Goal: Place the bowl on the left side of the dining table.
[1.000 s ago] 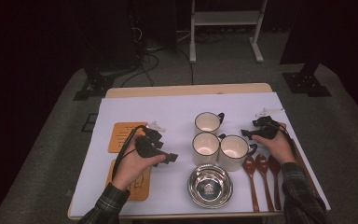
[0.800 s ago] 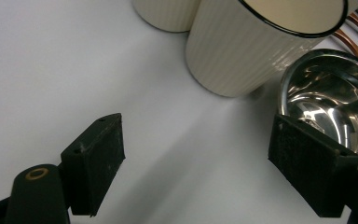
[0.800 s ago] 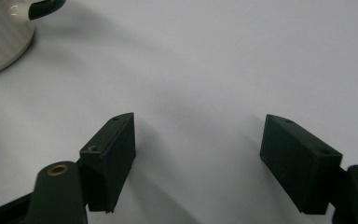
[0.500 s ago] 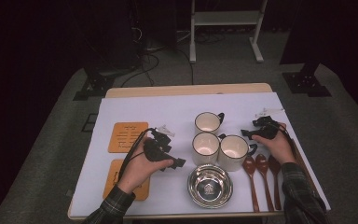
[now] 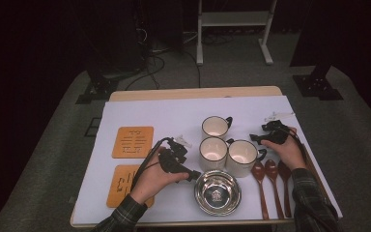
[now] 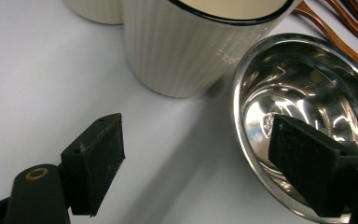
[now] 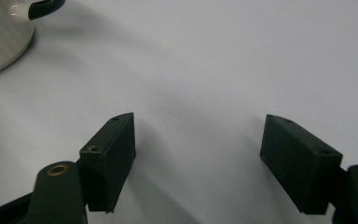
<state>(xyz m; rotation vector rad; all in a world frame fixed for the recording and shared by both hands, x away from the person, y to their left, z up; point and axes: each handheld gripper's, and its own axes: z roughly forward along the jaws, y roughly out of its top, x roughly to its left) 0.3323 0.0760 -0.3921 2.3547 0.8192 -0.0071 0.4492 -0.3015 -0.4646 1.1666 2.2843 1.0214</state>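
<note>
We bring left gripper (image 5: 193, 175) to steel bowl (image 5: 218, 193) near table's (image 5: 140, 111) front edge, jaws apart astride rim, nothing gripped; right gripper (image 5: 254, 138) empty, open beside mugs (image 5: 241, 157); lift remains

Both grippers' fingers (image 6: 93, 163) spread, empty.

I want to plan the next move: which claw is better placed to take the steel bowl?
Left. The left claw is open right at the steel bowl, its rim between the jaws. The right claw is open over bare cloth behind the mugs.
</note>
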